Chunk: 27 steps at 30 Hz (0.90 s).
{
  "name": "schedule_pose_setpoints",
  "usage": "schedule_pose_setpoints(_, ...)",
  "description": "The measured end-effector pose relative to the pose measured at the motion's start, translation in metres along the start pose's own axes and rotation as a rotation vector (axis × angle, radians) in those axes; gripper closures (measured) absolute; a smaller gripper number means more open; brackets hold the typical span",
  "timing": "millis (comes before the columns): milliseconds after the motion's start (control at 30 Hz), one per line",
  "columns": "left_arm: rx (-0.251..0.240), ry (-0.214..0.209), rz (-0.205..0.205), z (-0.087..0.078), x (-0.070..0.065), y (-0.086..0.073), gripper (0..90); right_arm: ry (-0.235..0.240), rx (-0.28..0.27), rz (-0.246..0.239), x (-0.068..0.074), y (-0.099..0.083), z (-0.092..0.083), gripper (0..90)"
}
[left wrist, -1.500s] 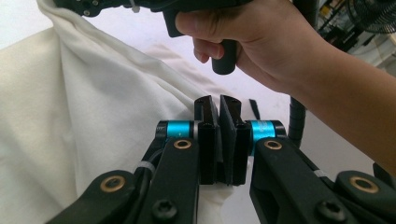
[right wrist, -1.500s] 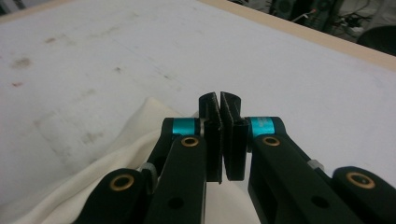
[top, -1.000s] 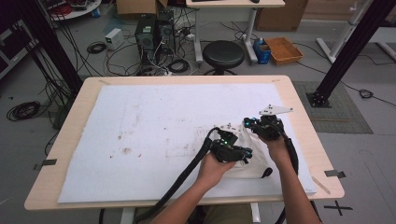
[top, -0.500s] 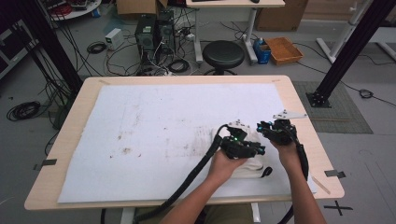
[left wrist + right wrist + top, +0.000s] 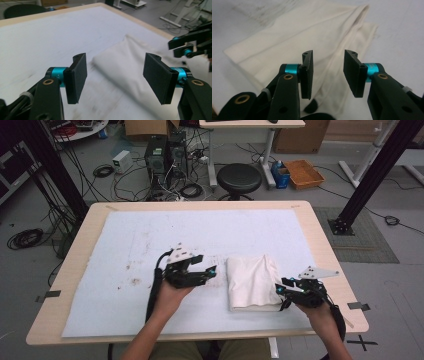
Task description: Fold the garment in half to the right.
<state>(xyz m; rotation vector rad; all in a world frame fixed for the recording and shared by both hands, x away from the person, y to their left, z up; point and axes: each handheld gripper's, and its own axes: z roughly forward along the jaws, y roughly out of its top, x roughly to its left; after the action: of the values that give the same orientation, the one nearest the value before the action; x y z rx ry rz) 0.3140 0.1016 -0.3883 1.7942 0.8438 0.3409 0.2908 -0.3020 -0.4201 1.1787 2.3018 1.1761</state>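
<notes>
A folded cream cloth (image 5: 252,282) lies on the white mat (image 5: 150,245), right of centre near the front. My left gripper (image 5: 214,272) sits just left of the cloth, apart from it; its jaws have just been opening and stand wide with nothing between them (image 5: 115,77). The cloth (image 5: 125,62) lies beyond them. My right gripper (image 5: 280,287) is at the cloth's right front corner; its jaws have just been opening and stand apart above the cloth (image 5: 299,42), not pressing on it (image 5: 328,75). The right gripper (image 5: 190,45) also appears at the far right of the left gripper view.
The mat covers most of the wooden table (image 5: 320,235) and has brown stains (image 5: 134,281) at the left front. A black stool (image 5: 240,177), computers and cables stand on the floor behind the table. Black cable (image 5: 155,290) trails from the left gripper.
Both hands have drawn apart: the left gripper moved left off the cloth, the right moved right and toward the front. Both sets of jaws opened, and the cloth now lies flat and folded.
</notes>
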Motion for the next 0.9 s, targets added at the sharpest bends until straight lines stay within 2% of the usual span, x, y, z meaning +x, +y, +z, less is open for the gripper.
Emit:
schedule_pose_setpoints(67,-0.011,0.028,0.002,-0.017,0.007,-0.015,35.8,-0.006,0.051,-0.003,0.006,-0.002,0.007,57.4)
schedule_pose_setpoints(167,-0.047,0.057,-0.006,-0.042,0.016,-0.036,35.8,-0.041,0.102,0.006,0.01,-0.006,0.017,57.3)
schedule_pose_setpoints(200,-0.059,0.068,-0.012,-0.048,0.019,-0.042,35.8,-0.05,0.115,0.005,0.01,-0.007,0.02,59.9)
schedule_pose_setpoints(267,-0.073,0.077,-0.027,-0.058,0.027,-0.052,35.5,-0.033,0.124,0.003,0.011,-0.008,0.021,69.8)
schedule_pose_setpoints(300,-0.08,0.085,-0.041,-0.061,0.031,-0.054,34.3,-0.031,0.125,-0.003,0.012,-0.007,0.021,77.4)
schedule_pose_setpoints(367,-0.087,0.1,-0.048,-0.064,0.035,-0.052,31.1,-0.026,0.127,-0.019,0.015,-0.006,0.021,82.5)
schedule_pose_setpoints(467,-0.099,0.106,-0.052,-0.064,0.037,-0.054,27.7,-0.033,0.12,-0.051,0.019,-0.005,0.02,85.5)
schedule_pose_setpoints(567,-0.076,0.112,-0.063,-0.063,0.04,-0.06,27.7,-0.029,0.061,-0.079,0.022,-0.001,0.01,85.8)
schedule_pose_setpoints(667,-0.08,0.119,-0.085,-0.064,0.044,-0.063,27.7,-0.035,0.005,-0.076,0.023,0.005,-0.004,85.7)
schedule_pose_setpoints(800,-0.09,0.126,-0.119,-0.066,0.049,-0.065,27.7,-0.055,0.002,-0.07,0.021,0.007,-0.015,85.8)
schedule_pose_setpoints(900,-0.101,0.127,-0.123,-0.069,0.051,-0.065,27.7,-0.079,0.017,-0.056,0.021,0.006,-0.026,86.0)
